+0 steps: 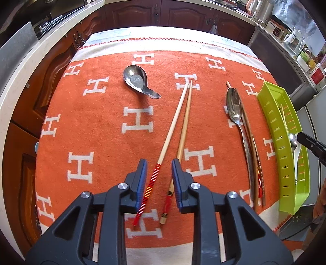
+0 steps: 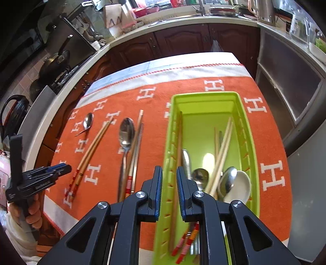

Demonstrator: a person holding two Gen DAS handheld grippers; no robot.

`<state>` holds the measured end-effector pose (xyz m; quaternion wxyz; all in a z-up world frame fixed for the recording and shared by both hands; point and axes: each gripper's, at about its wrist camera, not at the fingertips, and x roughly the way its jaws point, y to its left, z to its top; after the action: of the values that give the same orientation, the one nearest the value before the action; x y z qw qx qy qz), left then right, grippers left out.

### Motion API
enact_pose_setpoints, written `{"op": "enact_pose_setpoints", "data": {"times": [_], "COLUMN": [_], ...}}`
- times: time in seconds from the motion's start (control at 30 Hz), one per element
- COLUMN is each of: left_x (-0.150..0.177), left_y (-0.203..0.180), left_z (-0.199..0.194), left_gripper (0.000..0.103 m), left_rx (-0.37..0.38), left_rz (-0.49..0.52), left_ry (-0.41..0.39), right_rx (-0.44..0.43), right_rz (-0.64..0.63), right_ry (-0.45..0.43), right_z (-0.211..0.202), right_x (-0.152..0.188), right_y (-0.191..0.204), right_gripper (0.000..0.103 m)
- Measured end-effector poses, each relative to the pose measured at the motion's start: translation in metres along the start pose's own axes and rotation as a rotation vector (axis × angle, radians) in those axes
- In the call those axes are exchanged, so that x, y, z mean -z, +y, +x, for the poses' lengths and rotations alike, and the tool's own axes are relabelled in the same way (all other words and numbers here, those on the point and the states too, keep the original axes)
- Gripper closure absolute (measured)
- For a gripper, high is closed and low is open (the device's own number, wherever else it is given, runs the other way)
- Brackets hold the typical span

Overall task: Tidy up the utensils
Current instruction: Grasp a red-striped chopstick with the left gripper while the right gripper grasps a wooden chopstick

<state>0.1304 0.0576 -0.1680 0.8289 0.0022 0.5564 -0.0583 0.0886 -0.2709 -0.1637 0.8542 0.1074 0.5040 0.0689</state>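
Two wooden chopsticks (image 1: 179, 122) with red-banded ends lie on the orange cloth (image 1: 101, 126). My left gripper (image 1: 159, 168) is open just above their handle ends, one finger on each side. A short steel soup spoon (image 1: 136, 81) lies farther back left. A long steel spoon (image 1: 236, 114) lies with more chopsticks at the right. The green basket (image 2: 249, 130) holds chopsticks (image 2: 221, 155), metal spoons and a white spoon (image 2: 240, 187). My right gripper (image 2: 169, 179) is open above the basket's left wall, empty.
The cloth covers a small table with dark kitchen cabinets (image 1: 163, 14) behind it. A counter with a pan (image 2: 55, 63) runs at the left. A grey appliance (image 2: 289, 93) stands to the right of the table. The left gripper (image 2: 59, 169) also shows in the right wrist view.
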Motion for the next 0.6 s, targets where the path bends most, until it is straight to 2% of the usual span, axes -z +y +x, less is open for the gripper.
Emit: {"op": "enact_pose_setpoints", "data": {"times": [0.23,0.3,0.4,0.6], "left_x": [0.001,0.003,0.005,0.008], "left_y": [0.010,0.011,0.012,0.011], "left_z": [-0.002,-0.001,0.000,0.011], "left_gripper": [0.082,0.082,0.082,0.082], "left_rx": [0.031,0.047,0.075,0.104], "left_rz": [0.036,0.048,0.064,0.106], "left_ry": [-0.006,-0.008,-0.008,0.006], "right_rx": [-0.074,-0.100,-0.136,-0.179], "right_rz": [-0.050,-0.056,-0.058,-0.052], "right_ry": [-0.011,-0.013,-0.013,0.013], "right_z": [-0.004,-0.001,0.009,0.042], "right_x": [-0.003,-0.003,-0.003,0.001], "right_y": [0.055,0.074,0.098,0.141], "right_gripper": [0.089,0.086,0.080,0.079]}}
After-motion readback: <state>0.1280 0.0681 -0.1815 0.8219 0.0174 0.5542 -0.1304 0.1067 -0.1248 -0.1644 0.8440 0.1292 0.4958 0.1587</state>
